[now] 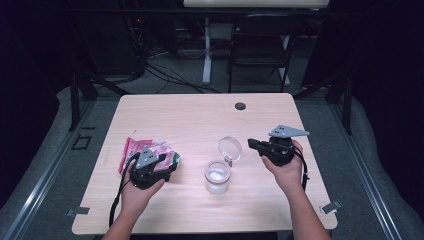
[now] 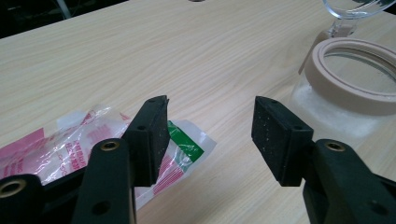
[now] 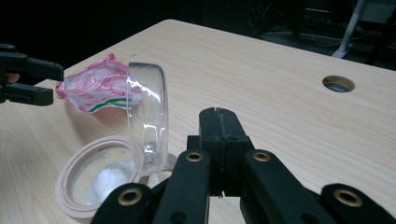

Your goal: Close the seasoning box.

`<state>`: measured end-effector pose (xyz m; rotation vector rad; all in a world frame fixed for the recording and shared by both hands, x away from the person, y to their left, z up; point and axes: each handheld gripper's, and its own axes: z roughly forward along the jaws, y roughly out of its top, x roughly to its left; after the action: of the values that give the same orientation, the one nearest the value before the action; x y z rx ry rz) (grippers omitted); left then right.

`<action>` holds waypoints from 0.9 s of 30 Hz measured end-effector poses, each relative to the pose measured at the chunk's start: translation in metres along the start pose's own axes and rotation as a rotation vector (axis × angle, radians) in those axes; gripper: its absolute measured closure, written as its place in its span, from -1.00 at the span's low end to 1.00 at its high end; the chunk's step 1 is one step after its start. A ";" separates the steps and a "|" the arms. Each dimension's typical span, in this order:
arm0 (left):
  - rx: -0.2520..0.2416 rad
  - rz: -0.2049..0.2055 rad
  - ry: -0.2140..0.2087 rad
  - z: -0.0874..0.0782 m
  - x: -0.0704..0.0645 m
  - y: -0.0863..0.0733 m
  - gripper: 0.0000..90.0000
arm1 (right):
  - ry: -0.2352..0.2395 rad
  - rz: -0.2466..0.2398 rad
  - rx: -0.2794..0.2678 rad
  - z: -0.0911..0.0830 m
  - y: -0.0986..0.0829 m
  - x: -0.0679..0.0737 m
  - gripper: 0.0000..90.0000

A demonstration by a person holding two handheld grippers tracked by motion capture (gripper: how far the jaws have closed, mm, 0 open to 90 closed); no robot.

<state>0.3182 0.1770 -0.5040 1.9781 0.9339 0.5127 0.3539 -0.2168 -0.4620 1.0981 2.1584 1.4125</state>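
Left gripper (image 2: 210,126) gapes wide over the packet (image 2: 70,144); right gripper (image 3: 218,122) pressed together, empty, pointing nine o'clock toward the upright jar (image 1: 217,176).

Pink, white and green packet (image 1: 148,151), clear jar (image 1: 217,177) with beige rim, pale wood-grain table (image 1: 200,120).

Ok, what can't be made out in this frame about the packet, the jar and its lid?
- Packet: its print is too small and crinkled to read; in the left gripper view the left gripper jaw covers part.
- Jar: white contents unidentifiable.
- Lid: cut off by the top edge of the left gripper view.
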 end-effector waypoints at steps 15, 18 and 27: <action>0.005 0.032 -0.061 0.012 -0.021 0.025 0.55 | 0.025 0.001 0.042 0.018 -0.007 0.004 1.00; 0.007 0.049 -0.076 0.018 -0.028 0.033 0.64 | 0.027 -0.001 0.047 0.020 -0.007 0.004 1.00; 0.020 0.066 -0.141 0.039 -0.043 0.056 0.86 | 0.042 0.006 0.051 0.023 -0.009 0.004 1.00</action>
<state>0.3401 0.1036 -0.4778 2.0398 0.7916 0.3962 0.3620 -0.2010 -0.4797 1.1032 2.2341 1.4022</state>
